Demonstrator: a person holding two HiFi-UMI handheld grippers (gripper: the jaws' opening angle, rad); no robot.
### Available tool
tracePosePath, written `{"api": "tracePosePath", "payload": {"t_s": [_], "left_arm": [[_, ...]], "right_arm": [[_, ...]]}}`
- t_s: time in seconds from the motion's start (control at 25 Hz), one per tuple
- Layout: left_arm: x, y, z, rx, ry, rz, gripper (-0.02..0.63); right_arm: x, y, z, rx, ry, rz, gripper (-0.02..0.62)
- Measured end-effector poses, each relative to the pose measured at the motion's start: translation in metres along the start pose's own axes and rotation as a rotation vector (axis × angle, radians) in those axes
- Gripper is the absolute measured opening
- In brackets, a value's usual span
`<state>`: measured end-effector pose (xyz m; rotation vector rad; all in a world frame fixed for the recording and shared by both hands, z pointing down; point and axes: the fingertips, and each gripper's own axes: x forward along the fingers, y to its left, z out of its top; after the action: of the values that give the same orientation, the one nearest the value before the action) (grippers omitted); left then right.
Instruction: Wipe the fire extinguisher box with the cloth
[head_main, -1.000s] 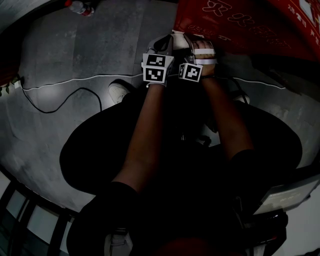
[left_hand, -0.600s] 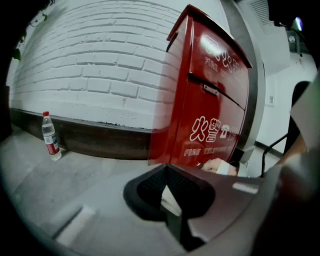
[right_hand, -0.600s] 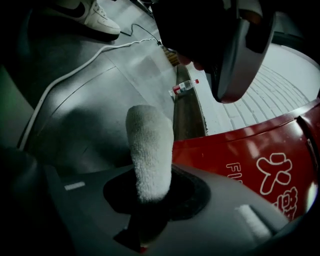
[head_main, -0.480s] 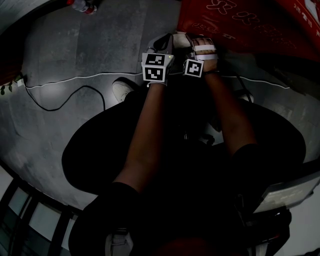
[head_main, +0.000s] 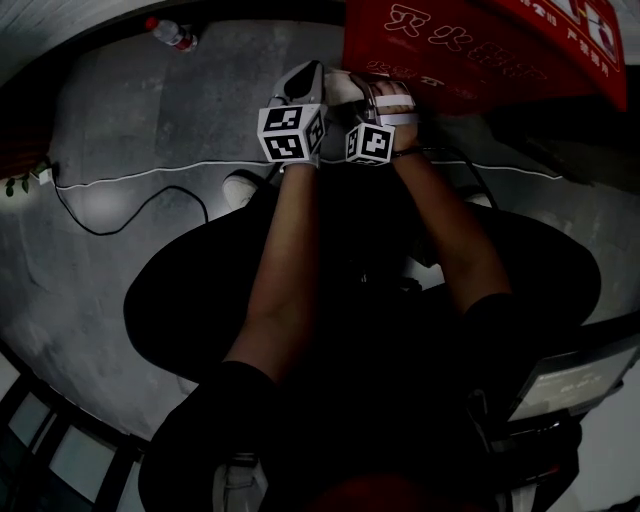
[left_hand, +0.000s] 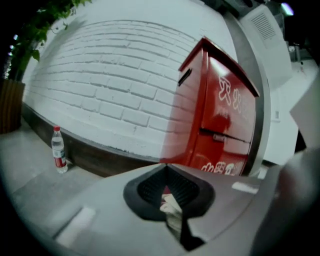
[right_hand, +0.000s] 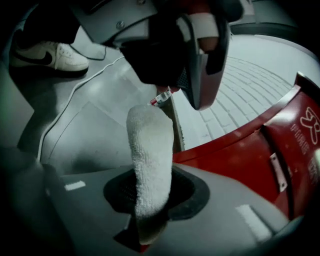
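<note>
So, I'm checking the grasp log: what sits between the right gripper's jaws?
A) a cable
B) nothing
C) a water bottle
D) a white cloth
D: in the right gripper view the right gripper is shut on a white cloth that sticks up from between its jaws.

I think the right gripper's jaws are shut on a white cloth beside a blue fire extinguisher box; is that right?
Not quite: the fire extinguisher box is red, not blue, as the right gripper view shows. The right gripper does have its jaws shut on the white cloth beside that box.
</note>
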<state>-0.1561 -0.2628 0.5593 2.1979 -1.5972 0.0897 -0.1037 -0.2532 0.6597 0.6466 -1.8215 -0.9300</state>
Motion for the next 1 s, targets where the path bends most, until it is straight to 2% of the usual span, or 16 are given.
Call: {"api": "tracePosePath", "payload": {"t_s": [0.2,0.48,0.64,0.8,1.0], "left_arm": [[-0.024,-0.005,0.064,0.07,-0.123,0.013,0.0],[-0.069,-0.024,0.155,0.236,-0.235,0.019,0.0],[-0.089,-0.037,0.21,0.286,-0.308,0.02,0.0],[-0.102,-0.057,0.242,0.328,-0.312,-0.013,0.0],[-0.113,-0.064,0.289,0.334,-0.313,0.011,0.0]], "right_arm": [[-0.041,-0.069,0.04,0.147,-0.067,-0.039,0.1],[-0.132,-0.161,0.083,0.215,-0.163,-0.096,0.1],[-0.184,-0.214,0.094,0.243,-0.207,-0.127,0.101],[-0.233,-0.257,0.1,0.322,-0.241,-0.081,0.1],[-0.282,-0.319,0.098,0.574,-0.324,0.006,0.1]]}}
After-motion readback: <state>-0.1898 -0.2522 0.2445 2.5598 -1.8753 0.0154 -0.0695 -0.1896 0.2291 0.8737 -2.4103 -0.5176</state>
